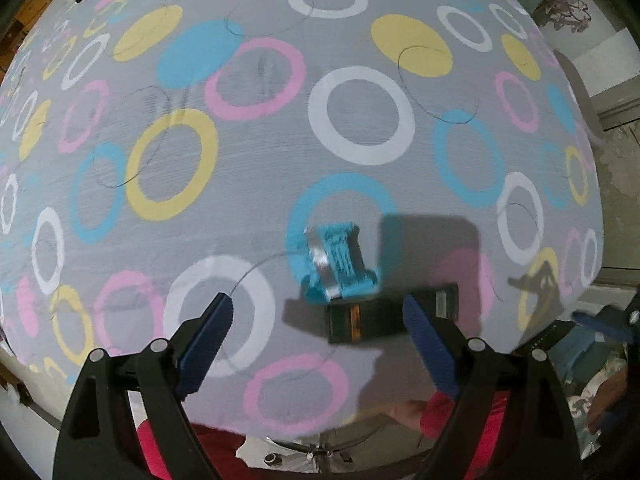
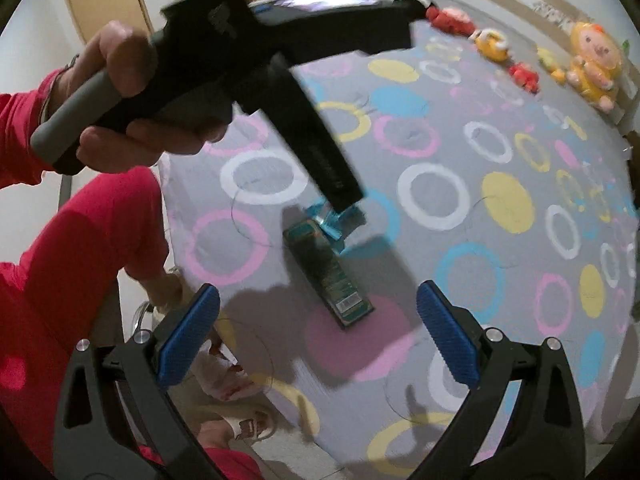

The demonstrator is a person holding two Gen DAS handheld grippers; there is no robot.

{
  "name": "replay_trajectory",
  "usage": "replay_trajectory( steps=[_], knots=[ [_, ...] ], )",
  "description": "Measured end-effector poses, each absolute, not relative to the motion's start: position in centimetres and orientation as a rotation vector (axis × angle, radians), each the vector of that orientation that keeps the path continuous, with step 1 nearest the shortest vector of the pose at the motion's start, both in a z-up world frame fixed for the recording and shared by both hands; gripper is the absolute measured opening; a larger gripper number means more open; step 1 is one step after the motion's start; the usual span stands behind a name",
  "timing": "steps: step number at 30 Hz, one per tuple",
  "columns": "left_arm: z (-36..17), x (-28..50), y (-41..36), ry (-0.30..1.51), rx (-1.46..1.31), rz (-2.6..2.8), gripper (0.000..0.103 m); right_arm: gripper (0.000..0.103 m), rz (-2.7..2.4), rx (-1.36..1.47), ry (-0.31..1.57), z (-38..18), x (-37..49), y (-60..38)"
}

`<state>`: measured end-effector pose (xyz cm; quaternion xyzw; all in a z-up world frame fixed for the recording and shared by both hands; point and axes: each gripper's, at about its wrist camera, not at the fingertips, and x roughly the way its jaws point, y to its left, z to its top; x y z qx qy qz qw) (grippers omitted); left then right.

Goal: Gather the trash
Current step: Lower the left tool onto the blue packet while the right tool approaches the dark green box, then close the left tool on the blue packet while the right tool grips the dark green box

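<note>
A grey bedsheet (image 1: 260,208) printed with pink, yellow, blue and white rings and discs covers a bed that fills both views. Two pieces of trash lie on it close to the near edge: a crumpled blue wrapper (image 1: 340,264) with a silvery inner face, and a dark flat box (image 1: 384,318) with green and orange print. In the left wrist view the wrapper touches the box's upper left corner; in the right wrist view the wrapper (image 2: 332,220) sits at the far end of the box (image 2: 330,272), which lies lengthwise toward the camera.

The left gripper (image 1: 318,318) points down at the sheet with its blue-padded jaws spread wide and nothing between the pads; the box lies just inside its right finger, the wrapper just beyond the fingertips. From the right wrist view the same tool appears from the side, held by a hand (image 2: 132,92) in a red sleeve, its tip just above the wrapper. The right gripper (image 2: 318,326) is also spread wide and empty, aimed at the near end of the box.

No bin or bag can be made out. Stuffed toys (image 2: 592,64) line the far edge of the bed
</note>
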<state>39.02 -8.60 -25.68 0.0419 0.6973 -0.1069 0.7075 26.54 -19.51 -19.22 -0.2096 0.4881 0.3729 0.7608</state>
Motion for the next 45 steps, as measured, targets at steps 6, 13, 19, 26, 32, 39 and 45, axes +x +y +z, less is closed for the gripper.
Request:
replay_trajectory(
  steps=[6,13,19,26,32,39,45],
  knots=[
    [-29.3,40.2,-9.7,1.597,0.081,-0.221,0.084,0.096,0.850,-0.491,1.121,-24.3,27.4,-18.6],
    [-31.8,40.7,-10.3,1.628,0.090,-0.217,0.077,0.096,0.856,-0.573,1.137,-28.1,28.4,-18.0],
    [-33.1,41.0,-10.3,1.646,0.078,-0.193,0.062,0.096,0.851,-0.627,1.132,-30.1,29.3,-17.6],
    [-32.8,41.3,-9.6,1.627,0.081,-0.205,0.047,0.069,0.846,-0.575,1.174,-31.0,29.4,-17.5],
    [-32.1,41.5,-7.9,1.618,0.028,-0.213,0.030,0.041,0.784,-0.553,1.176,-30.5,28.7,-17.3],
    [-29.6,40.2,-7.2,1.558,0.052,-0.218,0.030,0.036,0.666,-0.492,1.192,-29.1,27.5,-17.5],
    [-26.2,38.1,-6.3,1.465,0.097,-0.212,0.030,0.036,0.523,-0.317,1.191,-25.5,27.2,-19.6]
  ],
)
